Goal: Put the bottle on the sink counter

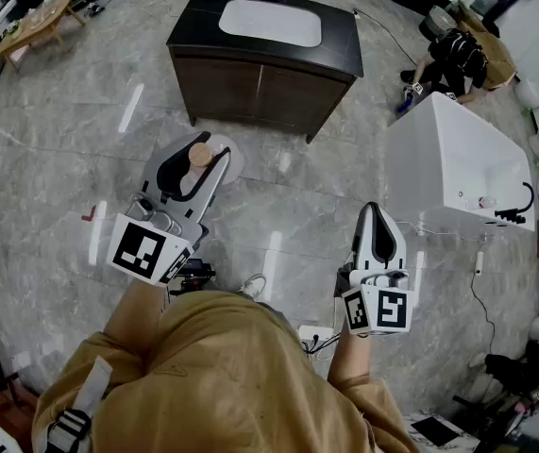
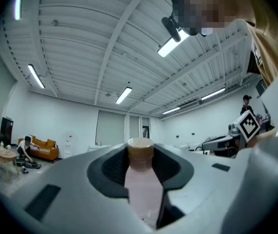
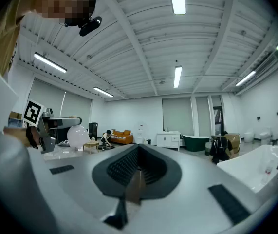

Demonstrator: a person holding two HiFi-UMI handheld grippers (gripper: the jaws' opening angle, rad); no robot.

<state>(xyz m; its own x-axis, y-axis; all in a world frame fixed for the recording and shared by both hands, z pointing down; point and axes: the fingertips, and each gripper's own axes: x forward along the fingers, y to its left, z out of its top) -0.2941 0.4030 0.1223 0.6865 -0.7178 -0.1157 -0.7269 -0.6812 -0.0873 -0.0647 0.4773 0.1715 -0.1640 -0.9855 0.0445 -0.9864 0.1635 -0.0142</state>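
Left gripper [image 1: 208, 149]: its jaws are clamping a pink bottle [image 2: 141, 179] with a tan cap, cap uppermost, and are carrying it above the grey marble floor [image 1: 61, 159], well apart from the dark sink counter [image 1: 340, 50] and its white basin, which are standing ahead of the person. Right gripper [image 1: 375, 217]: it is hanging over the same floor with its jaws pressed together and nothing between them, near the front corner of a white bathtub [image 1: 448, 159].

A large open hall fitted like a bathroom: sink cabinet [image 1: 250, 81], white bathtub [image 1: 448, 163], grey stone-tile floor [image 1: 61, 159]
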